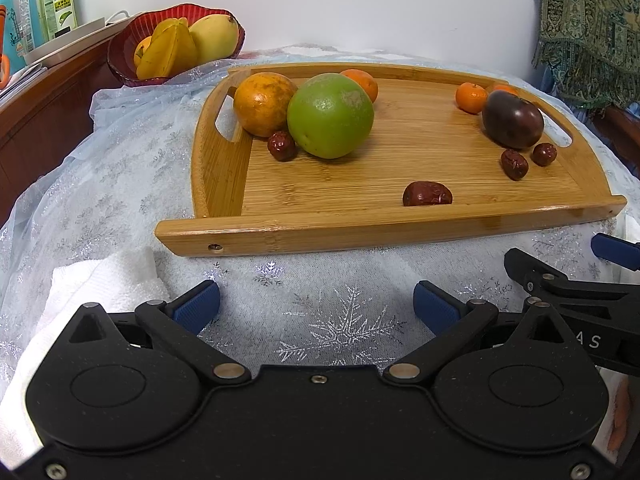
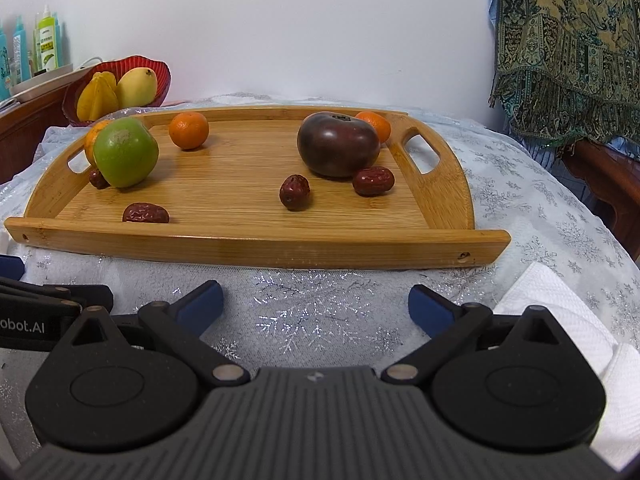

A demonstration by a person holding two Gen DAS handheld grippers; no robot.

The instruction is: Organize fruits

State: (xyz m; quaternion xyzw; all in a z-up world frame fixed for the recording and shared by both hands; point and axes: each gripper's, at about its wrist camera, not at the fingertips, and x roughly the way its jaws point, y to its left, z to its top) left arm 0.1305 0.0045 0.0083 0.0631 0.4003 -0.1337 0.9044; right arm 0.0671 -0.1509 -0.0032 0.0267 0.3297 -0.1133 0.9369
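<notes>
A bamboo tray (image 2: 248, 246) with cut-out handles is set on a white cloth with silver snowflakes (image 2: 320, 320), and the fruit is spread across it. At its left end a large green fruit (image 1: 330, 115) is seen touching a mottled orange (image 1: 264, 104), with a small red date (image 1: 282, 146) tucked against both. A small tangerine (image 2: 189, 130) is placed behind them near the far rim. At the right end a dark purple, tomato-like fruit (image 2: 338, 144) is flanked by two dates (image 2: 373, 181) (image 2: 294, 192); another tangerine (image 1: 472, 97) is seen just behind it. A further orange shape is half hidden there, possibly a third tangerine. One date (image 1: 427, 194) lies alone near the front rim.

A red bowl (image 1: 120, 60) holding a starfruit (image 1: 172, 50) and a mango (image 1: 214, 38) is placed beyond the tray's left corner; a further piece in it is mostly covered.

The left gripper (image 1: 316, 306) and the right gripper (image 2: 314, 304) are held over the cloth in front of the tray, jaws spread wide and empty.
</notes>
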